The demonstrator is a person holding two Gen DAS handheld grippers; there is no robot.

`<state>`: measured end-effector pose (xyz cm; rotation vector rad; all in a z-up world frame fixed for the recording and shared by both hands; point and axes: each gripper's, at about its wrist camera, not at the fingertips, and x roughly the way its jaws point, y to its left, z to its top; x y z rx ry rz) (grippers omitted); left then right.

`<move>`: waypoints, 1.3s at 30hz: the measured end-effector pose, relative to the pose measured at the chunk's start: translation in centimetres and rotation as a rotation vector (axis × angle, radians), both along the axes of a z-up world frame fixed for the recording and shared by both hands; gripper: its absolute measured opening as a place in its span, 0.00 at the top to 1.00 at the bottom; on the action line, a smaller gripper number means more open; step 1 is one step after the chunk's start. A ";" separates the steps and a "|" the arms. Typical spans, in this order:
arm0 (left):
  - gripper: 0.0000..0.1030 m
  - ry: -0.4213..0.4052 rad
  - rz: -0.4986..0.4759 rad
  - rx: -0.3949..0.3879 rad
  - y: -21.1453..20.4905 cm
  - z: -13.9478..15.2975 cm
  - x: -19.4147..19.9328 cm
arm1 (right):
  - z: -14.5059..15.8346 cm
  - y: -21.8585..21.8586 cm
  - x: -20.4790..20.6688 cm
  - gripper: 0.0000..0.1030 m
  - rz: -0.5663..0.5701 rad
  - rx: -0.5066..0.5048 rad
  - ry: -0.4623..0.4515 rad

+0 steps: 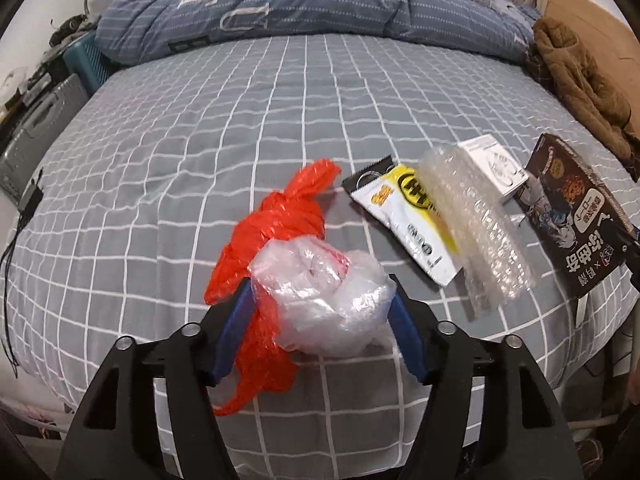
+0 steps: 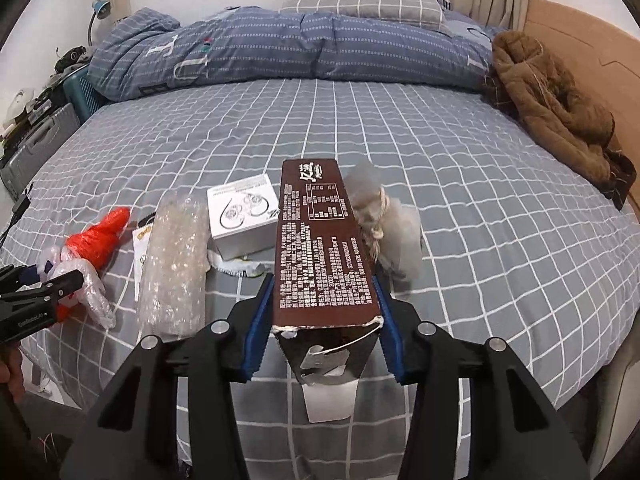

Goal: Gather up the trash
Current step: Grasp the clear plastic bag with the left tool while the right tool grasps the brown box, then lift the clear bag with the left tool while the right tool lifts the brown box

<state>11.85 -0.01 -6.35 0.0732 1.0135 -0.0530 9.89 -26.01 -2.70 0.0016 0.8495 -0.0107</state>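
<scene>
Left wrist view: my left gripper (image 1: 322, 312) stands fairly wide, its blue pads pinching a crumpled clear plastic bag (image 1: 320, 300) tangled with an orange bag (image 1: 276, 224); ahead to its right lie a yellow-and-white sachet (image 1: 408, 216) and bubble wrap (image 1: 476, 232) on the checked bed (image 1: 200, 140). Right wrist view: my right gripper (image 2: 326, 320) clamps a long brown carton (image 2: 320, 248), with a white box (image 2: 240, 212) ahead-left.

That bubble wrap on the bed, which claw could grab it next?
Probably neither yet: both are full. The left claw holds a clear plastic wad and red bag; the right claw grips the brown box. The bubble wrap lies between them.
</scene>
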 end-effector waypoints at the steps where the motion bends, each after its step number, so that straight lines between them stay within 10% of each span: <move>1: 0.34 0.000 0.002 -0.001 0.1 -0.1 0.0 | -0.1 0.0 0.0 0.56 0.000 0.001 0.003; 17: 0.59 -0.016 0.000 -0.063 0.9 1.7 -2.2 | 0.5 0.0 -1.8 0.59 -0.009 0.018 -0.028; 39: 0.27 -0.090 0.026 0.016 1.7 2.6 -5.3 | -0.6 0.7 -3.4 0.59 0.005 0.034 -0.011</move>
